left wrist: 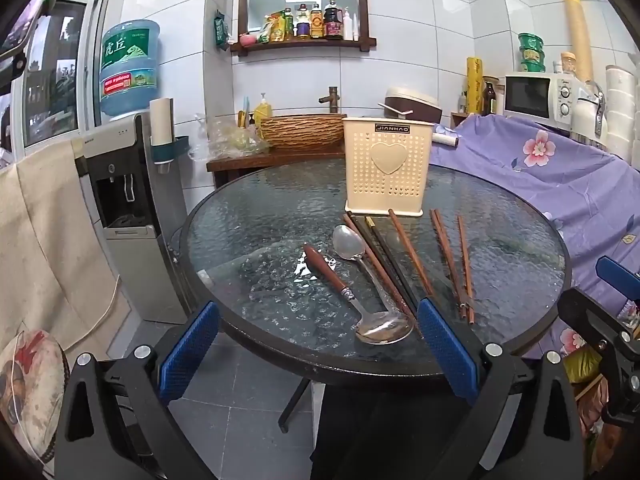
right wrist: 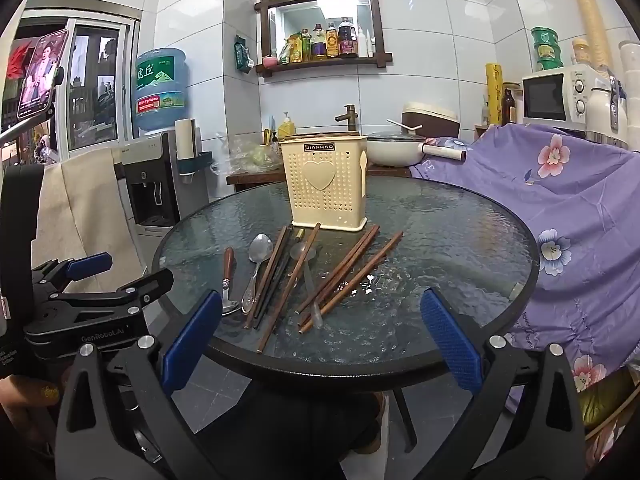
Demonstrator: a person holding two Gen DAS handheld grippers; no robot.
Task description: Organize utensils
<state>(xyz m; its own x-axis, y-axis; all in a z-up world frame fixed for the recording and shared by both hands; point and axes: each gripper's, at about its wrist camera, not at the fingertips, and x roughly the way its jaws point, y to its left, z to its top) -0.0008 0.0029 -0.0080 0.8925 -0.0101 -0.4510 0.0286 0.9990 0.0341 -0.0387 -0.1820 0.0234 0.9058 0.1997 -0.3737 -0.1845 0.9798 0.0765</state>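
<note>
On the surface: chopsticks and spoons lie loose before the holder.
Done: nothing visibly stored yet.
Left gripper: spread wide, empty.
Right gripper: spread wide, empty.

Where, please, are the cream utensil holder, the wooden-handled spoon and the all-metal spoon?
Cream utensil holder [left wrist: 387, 168]: left wrist view, front wall.
Wooden-handled spoon [left wrist: 325, 270]: left wrist view, wooden handle.
All-metal spoon [left wrist: 349, 242]: left wrist view, bowl.
</note>
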